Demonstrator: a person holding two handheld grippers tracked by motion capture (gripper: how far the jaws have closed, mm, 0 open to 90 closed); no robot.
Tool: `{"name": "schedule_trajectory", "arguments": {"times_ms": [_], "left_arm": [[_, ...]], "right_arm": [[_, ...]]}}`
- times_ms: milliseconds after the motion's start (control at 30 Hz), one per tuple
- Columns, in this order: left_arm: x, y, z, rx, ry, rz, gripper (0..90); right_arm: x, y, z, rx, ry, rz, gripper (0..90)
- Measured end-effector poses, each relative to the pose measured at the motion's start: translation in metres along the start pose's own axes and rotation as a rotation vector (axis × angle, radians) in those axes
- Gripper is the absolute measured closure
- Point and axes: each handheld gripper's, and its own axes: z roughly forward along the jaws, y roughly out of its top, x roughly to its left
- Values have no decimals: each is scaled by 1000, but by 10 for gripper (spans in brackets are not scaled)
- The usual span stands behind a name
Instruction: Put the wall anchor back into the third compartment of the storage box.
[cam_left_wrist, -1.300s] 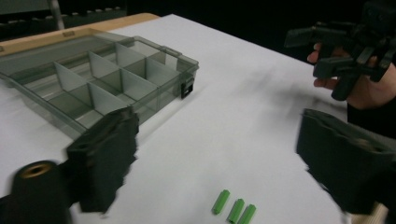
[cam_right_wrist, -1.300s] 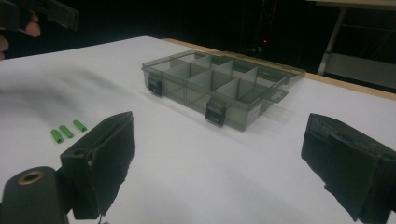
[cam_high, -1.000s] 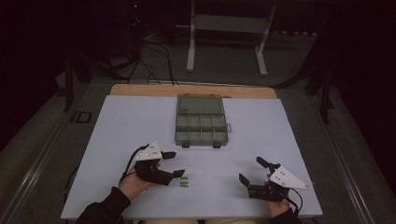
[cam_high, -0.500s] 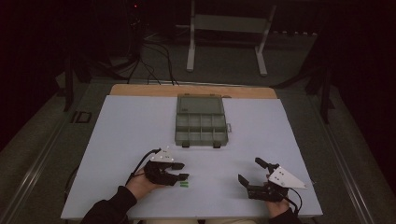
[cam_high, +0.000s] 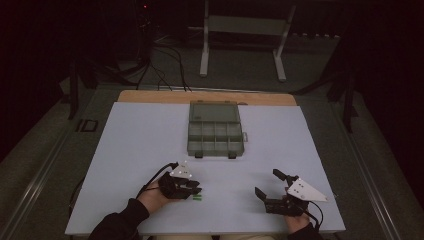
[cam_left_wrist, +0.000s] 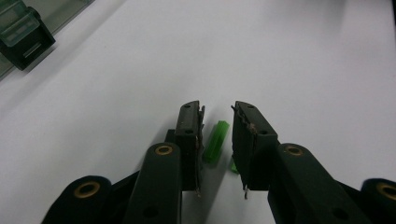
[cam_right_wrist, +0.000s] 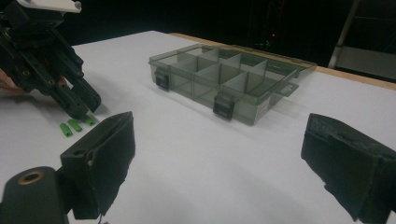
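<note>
Three small green pieces (cam_right_wrist: 74, 124) lie side by side on the white table top (cam_high: 150, 145). My left gripper (cam_high: 192, 190) points down at them, and its jaws have just been closing. In the left gripper view one green piece (cam_left_wrist: 215, 142) lies flat between the jaws of the left gripper (cam_left_wrist: 217, 106), with a slim gap still showing on its right side. A second green piece (cam_left_wrist: 232, 165) peeks out behind the right jaw. My right gripper (cam_high: 266, 183) rests near the front right, wide open and holding nothing.
A clear grey organizer box (cam_high: 215, 127) with several compartments stands open at the middle back, and its black latch (cam_left_wrist: 23, 35) shows in the left gripper view. A wooden strip (cam_high: 205, 96) borders the far edge. Dark floor and a metal stand lie beyond.
My left gripper has moved right and down onto the green pieces, and its jaws have narrowed around one of them. The right gripper has stayed put.
</note>
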Motion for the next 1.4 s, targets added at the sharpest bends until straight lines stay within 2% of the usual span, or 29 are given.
{"name": "schedule_trajectory", "arguments": {"times_ms": [133,267,500,633,833,867,967,1100,1200,1267,1400], "left_arm": [[0,0,3,27,14,27,728],[0,0,4,22,21,27,752],[3,1,4,32,4,7,764],[5,2,4,45,0,-7,821],[8,5,4,61,-13,-21,827],[7,5,4,60,-11,-33,828],[7,6,3,59,3,-37,832],[7,11,-4,49,17,-40,832],[5,18,-15,24,37,-37,832],[5,18,-15,24,37,-37,832],[3,29,-27,11,70,-28,832]], "right_arm": [[0,0,0,2,0,3,98],[-1,0,0,3,1,5,98],[-1,0,0,6,3,6,99],[-1,-1,0,7,3,7,98],[-1,-1,1,9,6,9,99],[-1,-1,1,8,6,8,99],[-1,-1,1,7,6,9,99],[-2,-1,0,7,4,12,99],[-1,-1,0,5,4,13,99],[-1,-1,0,5,3,12,99],[-1,-1,0,3,5,12,99]]}}
